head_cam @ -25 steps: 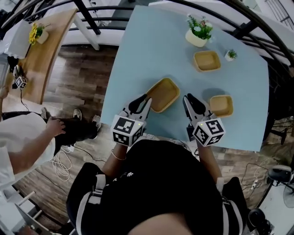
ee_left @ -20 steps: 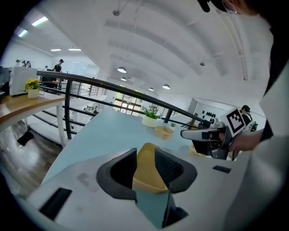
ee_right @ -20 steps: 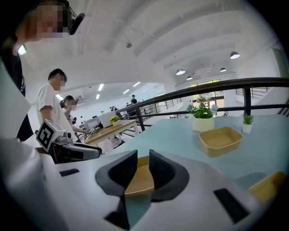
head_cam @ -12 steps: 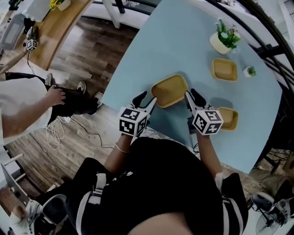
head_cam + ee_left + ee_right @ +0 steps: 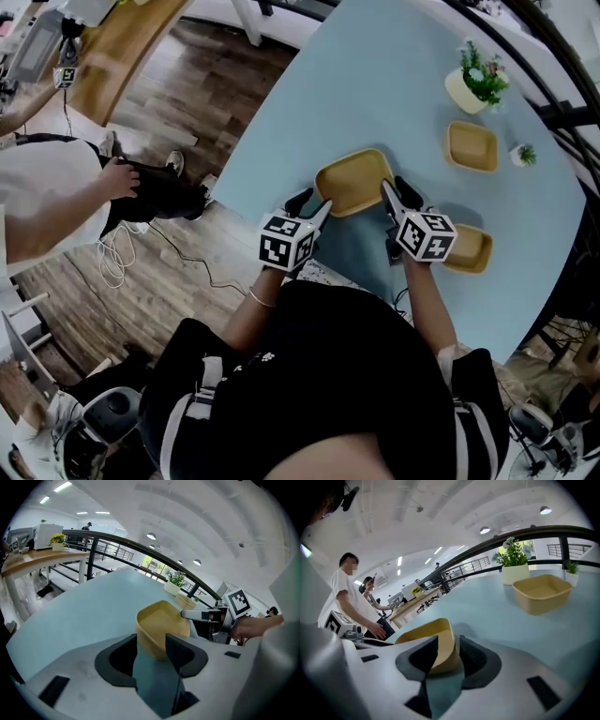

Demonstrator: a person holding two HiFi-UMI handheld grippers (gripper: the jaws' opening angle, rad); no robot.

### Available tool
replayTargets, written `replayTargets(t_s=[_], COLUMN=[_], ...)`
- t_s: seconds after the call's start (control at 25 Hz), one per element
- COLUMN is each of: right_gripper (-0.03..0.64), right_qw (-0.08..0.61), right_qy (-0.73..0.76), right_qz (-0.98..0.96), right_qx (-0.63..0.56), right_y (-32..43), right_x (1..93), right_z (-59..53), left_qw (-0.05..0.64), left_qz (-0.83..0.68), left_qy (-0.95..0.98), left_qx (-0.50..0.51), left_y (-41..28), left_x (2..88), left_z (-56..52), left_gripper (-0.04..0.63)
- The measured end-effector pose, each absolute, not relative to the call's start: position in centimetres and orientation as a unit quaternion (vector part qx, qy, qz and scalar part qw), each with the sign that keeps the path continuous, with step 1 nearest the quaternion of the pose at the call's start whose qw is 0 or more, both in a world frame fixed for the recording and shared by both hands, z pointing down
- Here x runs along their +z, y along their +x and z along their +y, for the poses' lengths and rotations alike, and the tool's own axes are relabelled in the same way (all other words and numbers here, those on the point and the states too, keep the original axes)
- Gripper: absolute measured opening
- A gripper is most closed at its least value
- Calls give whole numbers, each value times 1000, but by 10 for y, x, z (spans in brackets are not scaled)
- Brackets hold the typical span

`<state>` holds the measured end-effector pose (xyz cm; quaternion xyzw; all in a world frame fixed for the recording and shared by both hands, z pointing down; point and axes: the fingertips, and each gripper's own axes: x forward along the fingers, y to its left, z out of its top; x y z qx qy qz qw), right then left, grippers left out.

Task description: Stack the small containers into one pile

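At the table (image 5: 375, 84) edge in the head view, left gripper (image 5: 314, 202) and right gripper (image 5: 397, 187) flank the big yellow container (image 5: 353, 181), probably the base for the small containers (image 5: 472, 146) to its right. Left gripper view: the jaws have just been opening and stand apart round its corner without pressing it. Right gripper view: the jaws are clamped on its wall, I think to steady it.
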<state>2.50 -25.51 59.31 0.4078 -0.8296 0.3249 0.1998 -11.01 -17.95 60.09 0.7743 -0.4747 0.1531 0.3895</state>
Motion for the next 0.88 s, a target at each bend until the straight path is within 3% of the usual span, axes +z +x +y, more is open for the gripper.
replayTargets(t_s=[0.44, 0.88], right_gripper=[129, 127], right_qw=[193, 136], right_qy=[402, 431], right_qz=[-832, -831], right_qx=[329, 325], right_y=[17, 41], right_x=[588, 544], right_z=[-251, -236], left_qw=[412, 356], left_qz=[-465, -458], left_qy=[771, 804], left_qx=[139, 127], left_y=[-104, -90], left_x=[600, 548], left_z=[-186, -207], left_gripper=[169, 169])
